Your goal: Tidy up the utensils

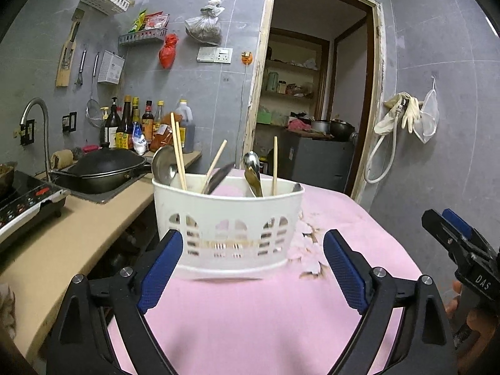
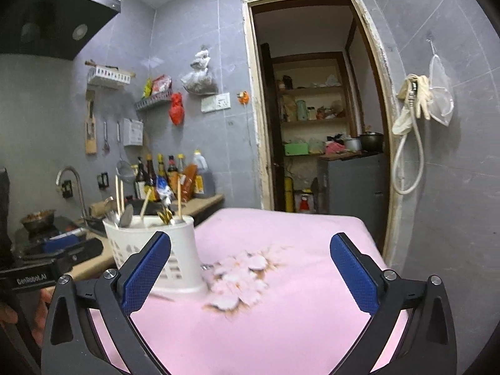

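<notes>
The left gripper [image 1: 253,268] and the right gripper [image 2: 250,272] are held with jaws spread wide, nothing between the blue pads. Just beyond, a white slotted plastic utensil basket [image 1: 228,218] is seen upright on the pink-covered table [image 1: 265,312], holding wooden chopsticks [image 1: 178,153] and metal spoons [image 1: 253,172].

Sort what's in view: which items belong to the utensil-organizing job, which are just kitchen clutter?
Job items:
- white utensil basket on the pink table
- chopsticks, spoon and ladle standing in it
- left gripper and right gripper, both open, holding nothing

Lying about:
- black wok
- sauce bottles
- induction cooker
- rubber gloves on the wall
</notes>
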Tool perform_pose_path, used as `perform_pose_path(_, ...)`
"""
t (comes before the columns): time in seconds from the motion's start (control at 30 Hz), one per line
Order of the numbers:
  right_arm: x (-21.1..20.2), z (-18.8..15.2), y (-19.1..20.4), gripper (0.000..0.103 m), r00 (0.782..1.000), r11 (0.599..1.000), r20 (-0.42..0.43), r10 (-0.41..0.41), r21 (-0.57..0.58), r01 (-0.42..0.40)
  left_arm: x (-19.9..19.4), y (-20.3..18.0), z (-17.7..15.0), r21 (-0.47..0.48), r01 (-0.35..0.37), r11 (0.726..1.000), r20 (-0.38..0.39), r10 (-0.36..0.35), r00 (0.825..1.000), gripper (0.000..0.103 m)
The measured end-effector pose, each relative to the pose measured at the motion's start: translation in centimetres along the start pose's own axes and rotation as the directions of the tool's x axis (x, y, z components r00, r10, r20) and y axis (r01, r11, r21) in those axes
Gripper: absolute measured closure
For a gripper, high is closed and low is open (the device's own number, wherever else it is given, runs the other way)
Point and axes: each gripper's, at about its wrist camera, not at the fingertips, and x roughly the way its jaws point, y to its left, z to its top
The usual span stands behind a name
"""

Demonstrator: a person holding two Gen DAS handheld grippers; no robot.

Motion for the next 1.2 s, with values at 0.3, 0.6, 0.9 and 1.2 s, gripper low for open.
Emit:
perform_pose_path(0.3, -1.9, -1.8, 0.0, 0.0, 0.996, 0.995, 0.004, -0.087, -0.039, 0.088, -0.9, -0.7, -2.0, 0.009, -0.011, 1.0, 0.014, 0.011, 1.0, 0.015)
perform_pose_path(0.6, -1.7, -2.6, -0.6, 0.0, 0.995, 0.996, -0.031, -0.091, -0.025, 0.091, -1.0, -0.6, -2.7, 0.004, -0.01, 1.0, 0.001, 0.01, 1.0, 0.015)
perform_pose_path(0.9, -1.7, -2.7, -0.7, 0.0, 0.995, 0.995, -0.037, -0.093, -0.02, 0.093, -1.0, -0.7, -3.0, 0.009, -0.019, 1.0, -0.005, 0.019, 1.0, 0.015)
perform_pose_path(1.2, -1.6, -2.8, -0.7, 0.0, 0.995, 0.996, -0.043, -0.093, -0.017, 0.093, -1.0, -0.7, -3.1, 0.011, -0.019, 1.0, -0.007, 0.019, 1.0, 0.015)
